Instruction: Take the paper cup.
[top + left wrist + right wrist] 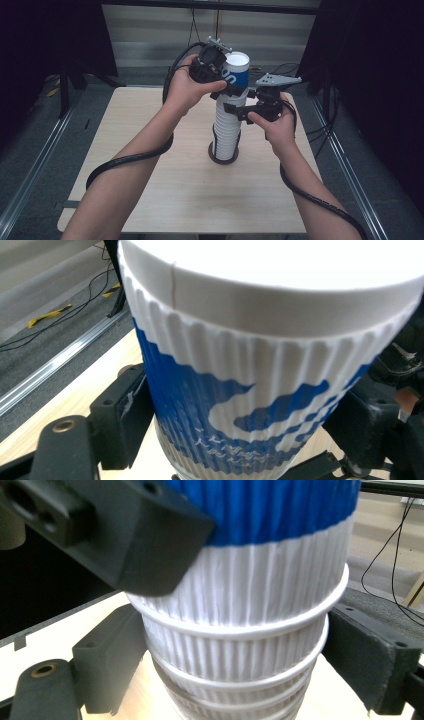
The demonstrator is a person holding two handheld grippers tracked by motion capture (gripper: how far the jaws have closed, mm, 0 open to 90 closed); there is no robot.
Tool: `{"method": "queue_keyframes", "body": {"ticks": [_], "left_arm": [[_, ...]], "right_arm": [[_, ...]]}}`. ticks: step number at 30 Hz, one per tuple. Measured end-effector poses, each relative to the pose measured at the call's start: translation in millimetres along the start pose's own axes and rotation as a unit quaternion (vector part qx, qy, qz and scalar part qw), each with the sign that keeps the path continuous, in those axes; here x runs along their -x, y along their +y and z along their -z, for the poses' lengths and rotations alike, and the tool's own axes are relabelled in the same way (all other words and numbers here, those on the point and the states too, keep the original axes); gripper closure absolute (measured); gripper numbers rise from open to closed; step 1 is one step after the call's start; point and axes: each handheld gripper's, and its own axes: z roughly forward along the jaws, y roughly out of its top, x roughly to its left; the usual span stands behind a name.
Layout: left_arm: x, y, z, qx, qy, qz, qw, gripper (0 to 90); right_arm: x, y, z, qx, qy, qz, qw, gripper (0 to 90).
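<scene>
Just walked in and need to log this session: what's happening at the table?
A person is working on a tall stack of ribbed paper cups standing on the wooden table. The left gripper is clamped on the blue-and-white top cup, while the right gripper grips the stack just below it, apparently to pull the top cup free.

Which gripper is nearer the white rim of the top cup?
Left. The left gripper clamps the blue-and-white top cup just below its rim; the right gripper grips the stack lower down.
</scene>
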Motion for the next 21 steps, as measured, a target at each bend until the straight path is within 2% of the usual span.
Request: {"method": "queue_keyframes", "body": {"ticks": [3, 13, 14, 17, 21], "left_arm": [[-0.1, 3.4, 6.0, 0.010, -0.002, 0.002, 0.9999, 22.3], [0.7, 7.3, 9.5, 0.008, -0.001, 0.004, 1.0000, 23.0], [0.5, 8.3, 10.3, 0.009, -0.002, 0.002, 1.0000, 23.2], [-0.5, 11.8, 15.3, 0.022, -0.007, 0.011, 0.9997, 23.6], [0.0, 13.3, 19.0, 0.018, -0.004, 0.009, 0.9998, 23.7]], "right_arm": [[0.1, -0.5, 0.4, 0.000, -0.001, 0.002, 1.0000, 12.5], [0.1, -0.3, 0.6, -0.001, 0.000, 0.001, 1.0000, 12.4], [0.2, -0.4, 0.8, -0.001, 0.000, 0.002, 1.0000, 12.4], [0.6, -0.4, 1.0, -0.002, 0.002, 0.000, 1.0000, 12.4], [0.5, -0.3, 0.4, -0.001, 0.000, 0.001, 1.0000, 12.4]]}}
